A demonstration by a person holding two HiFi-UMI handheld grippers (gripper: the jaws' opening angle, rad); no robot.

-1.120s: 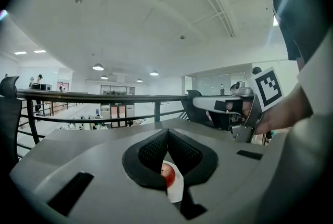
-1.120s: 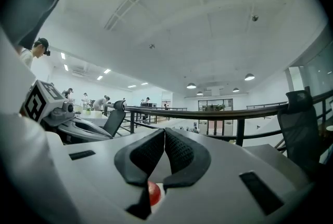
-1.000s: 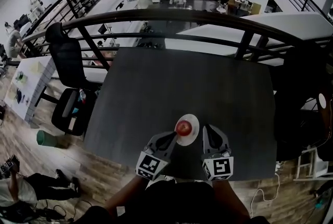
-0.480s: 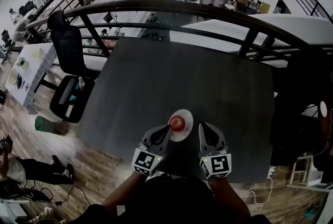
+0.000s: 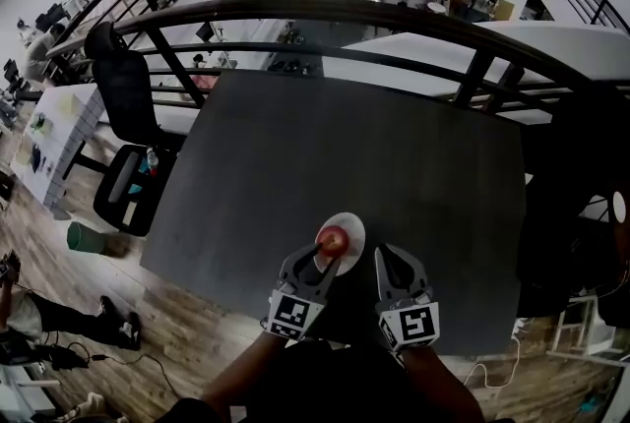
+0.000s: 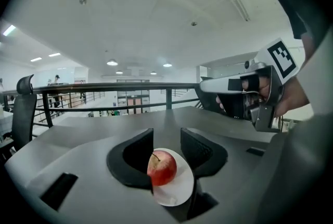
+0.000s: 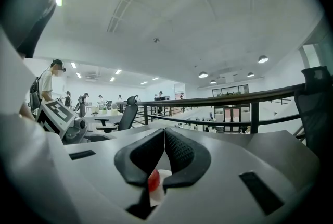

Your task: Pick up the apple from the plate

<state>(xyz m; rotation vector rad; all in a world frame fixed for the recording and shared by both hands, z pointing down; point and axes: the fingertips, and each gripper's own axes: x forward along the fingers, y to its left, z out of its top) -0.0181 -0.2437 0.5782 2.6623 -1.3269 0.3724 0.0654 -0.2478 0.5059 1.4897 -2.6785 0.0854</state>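
Note:
A red apple lies on a small white plate near the front edge of the dark table. My left gripper is just in front of it. In the left gripper view its jaws are opening around the apple without touching it, and the plate shows below. My right gripper hovers just right of the plate with its jaws shut and empty. Under its jaws, the right gripper view shows a sliver of apple and plate.
A black metal railing runs behind the table's far edge. A black office chair stands off the table's left side. The table's front edge lies just under my hands. The lower floor shows beyond the railing.
Both grippers have sunk toward the table. The left one has closed in on the apple, its tips now beside the fruit.

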